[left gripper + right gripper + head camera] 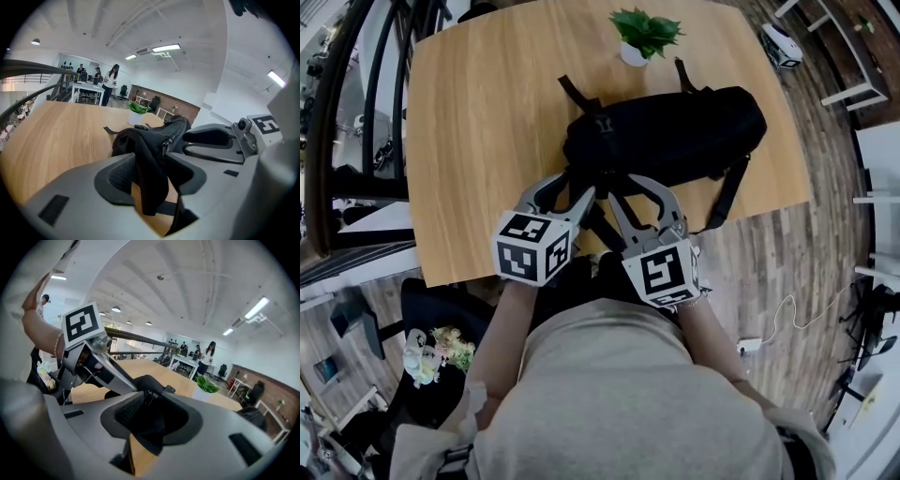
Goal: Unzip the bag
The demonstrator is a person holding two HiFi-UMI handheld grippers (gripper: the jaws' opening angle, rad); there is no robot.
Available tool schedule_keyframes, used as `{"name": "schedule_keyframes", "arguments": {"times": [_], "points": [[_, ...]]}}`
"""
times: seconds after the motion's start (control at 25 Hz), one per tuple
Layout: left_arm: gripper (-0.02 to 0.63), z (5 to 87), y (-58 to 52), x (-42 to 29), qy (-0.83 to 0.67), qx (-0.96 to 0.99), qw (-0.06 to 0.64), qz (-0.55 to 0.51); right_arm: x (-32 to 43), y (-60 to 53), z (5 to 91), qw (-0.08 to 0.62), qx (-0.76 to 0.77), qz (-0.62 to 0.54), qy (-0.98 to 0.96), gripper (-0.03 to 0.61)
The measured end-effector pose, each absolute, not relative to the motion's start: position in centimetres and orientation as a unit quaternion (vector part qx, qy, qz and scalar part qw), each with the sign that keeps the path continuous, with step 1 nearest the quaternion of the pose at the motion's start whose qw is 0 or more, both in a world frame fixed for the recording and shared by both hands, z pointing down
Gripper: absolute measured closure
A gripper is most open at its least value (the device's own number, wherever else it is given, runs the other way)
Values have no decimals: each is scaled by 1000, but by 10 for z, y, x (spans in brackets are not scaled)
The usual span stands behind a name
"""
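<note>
Table (487, 112): wooden, carrying the bag and the plant.
Bag (675, 131): black, lying across the middle of the table, its straps (727, 192) trailing toward me and the near edge.
Left hand-held gripper (149, 159): I have it at the bag's near end, released. A black flap (150, 183) of the bag hangs between its jaws, with bare table showing beside one pad.
Right hand-held gripper (152, 397): just beside my left one, clenched on the bag's black fabric, which fills the gap between its pads.
Plant (644, 36): green, in a white pot, behind the bag near the table's far edge.
Zip pulls (148, 398): small and metal, right at the tips of my right jaws.
</note>
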State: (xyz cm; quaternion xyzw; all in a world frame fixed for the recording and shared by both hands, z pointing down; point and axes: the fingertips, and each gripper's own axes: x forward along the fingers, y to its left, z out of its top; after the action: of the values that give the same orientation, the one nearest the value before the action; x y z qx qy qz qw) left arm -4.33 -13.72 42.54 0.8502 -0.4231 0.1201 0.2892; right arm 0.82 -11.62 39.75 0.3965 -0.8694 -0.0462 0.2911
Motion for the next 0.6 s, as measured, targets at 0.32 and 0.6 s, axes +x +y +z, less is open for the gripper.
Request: {"name": "schedule_keyframes", "arguments": {"times": [0.32,0.6], "points": [[443,431,-139,-36,-391,864,291,131,3,-121,415,337,385,-120,-851,469],[491,431,-140,-36,-390,863,299,117,3,-122,422,366,384,-214,-820,471]]}}
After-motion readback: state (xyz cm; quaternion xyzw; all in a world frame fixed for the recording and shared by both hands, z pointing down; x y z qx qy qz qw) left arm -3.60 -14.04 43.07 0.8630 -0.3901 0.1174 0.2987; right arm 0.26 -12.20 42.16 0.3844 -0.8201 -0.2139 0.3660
